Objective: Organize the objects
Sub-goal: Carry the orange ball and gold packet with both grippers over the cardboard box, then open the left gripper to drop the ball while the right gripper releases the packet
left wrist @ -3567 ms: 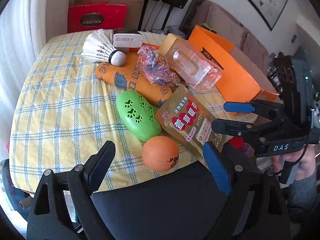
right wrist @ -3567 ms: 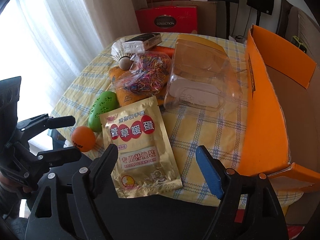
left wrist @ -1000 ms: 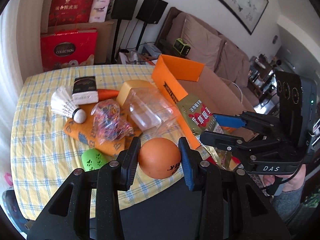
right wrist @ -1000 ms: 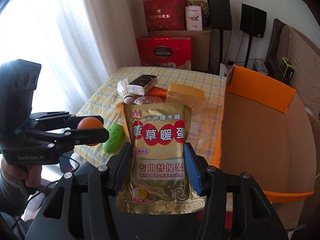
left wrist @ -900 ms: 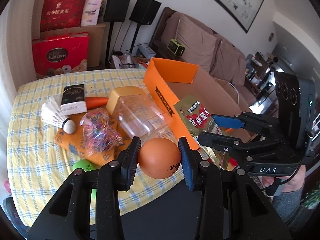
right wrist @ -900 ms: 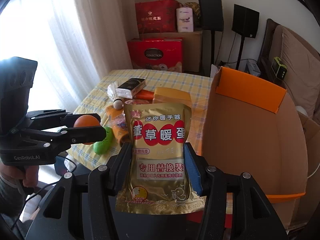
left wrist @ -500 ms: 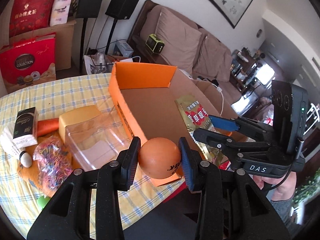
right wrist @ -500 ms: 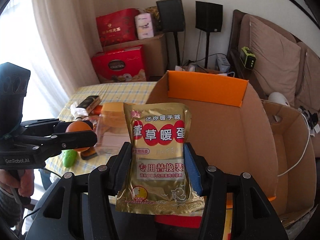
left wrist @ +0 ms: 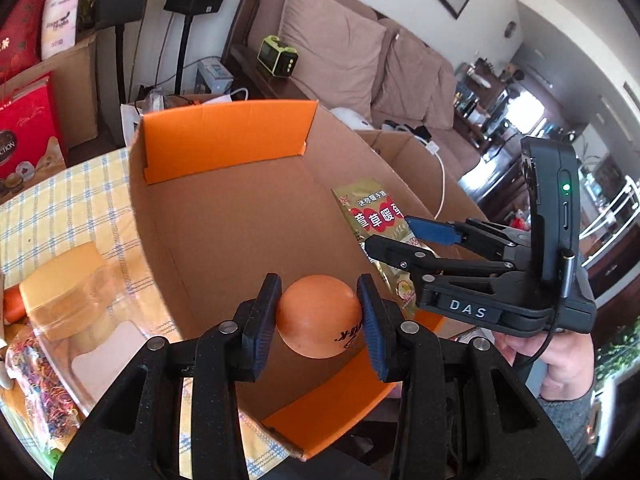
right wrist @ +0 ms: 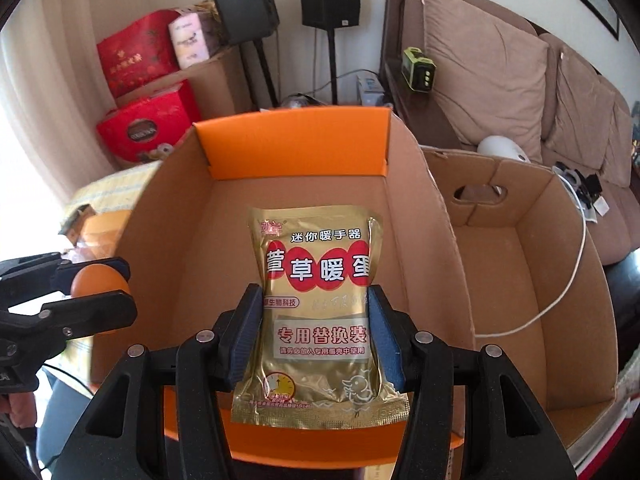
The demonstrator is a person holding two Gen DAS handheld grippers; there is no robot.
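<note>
Holding one ball (left wrist: 318, 316), one pouch (right wrist: 318, 312); two tools over box (left wrist: 224, 148).

- The ball's (left wrist: 318, 316) 2 sides are covered by the left gripper's (left wrist: 319, 320) pads; its black print is partly hidden behind the right pad.
- In the right view, the ball (right wrist: 100, 280) shows only between 2 black fingers.
- The pouch's (right wrist: 320, 312) side edges are hidden by the right gripper's (right wrist: 316, 336) pads.
- In the left view, the pouch's (left wrist: 374, 220) near part sits behind the right gripper (left wrist: 390, 236).
- The box's (left wrist: 224, 144) near floor is hidden by both tools.
- The rubber-band bag (left wrist: 38, 392) is cut off at the left edge.
- The small print at the pouch's bottom is unreadable.
</note>
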